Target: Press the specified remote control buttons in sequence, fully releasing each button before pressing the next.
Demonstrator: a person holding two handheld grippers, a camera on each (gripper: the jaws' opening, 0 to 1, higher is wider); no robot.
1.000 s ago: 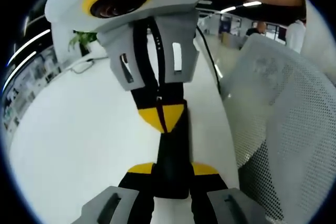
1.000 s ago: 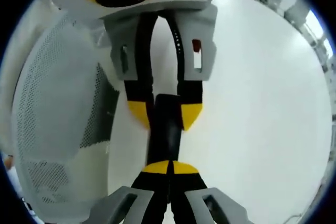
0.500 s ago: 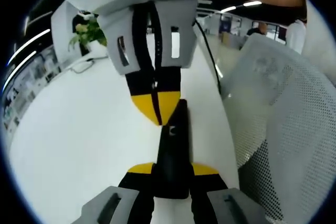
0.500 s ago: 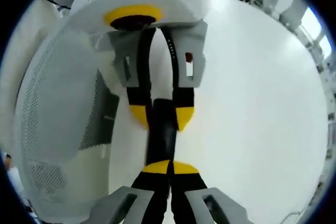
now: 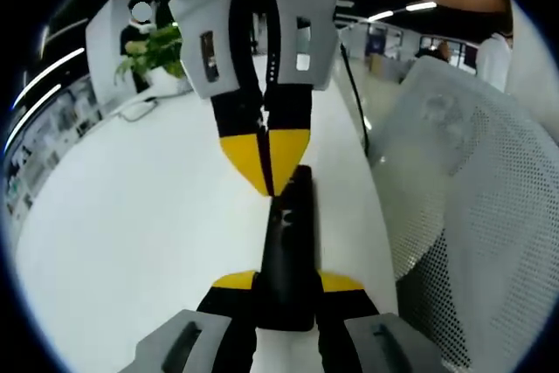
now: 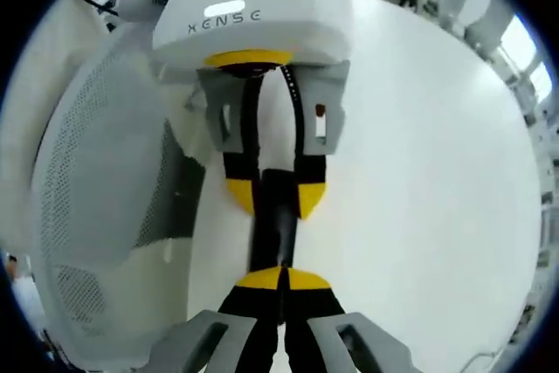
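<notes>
A white table [image 5: 131,216] spreads across the left and middle of the left gripper view and the right half of the right gripper view, with a white mesh chair [image 5: 463,189] along the right side of the former and the left side of the latter. The left gripper [image 5: 286,281], rising from the bottom centre of its own view and hanging from the top centre of the right gripper view, is clamped on the near end of the black remote control [image 5: 288,242], which runs up the middle of the frame. The right gripper [image 6: 281,279], clenched with its yellow tips together, meets the remote's far end at the bottom centre of its own view, and a potted plant [image 5: 157,54] stands small in the upper left of the left gripper view.
</notes>
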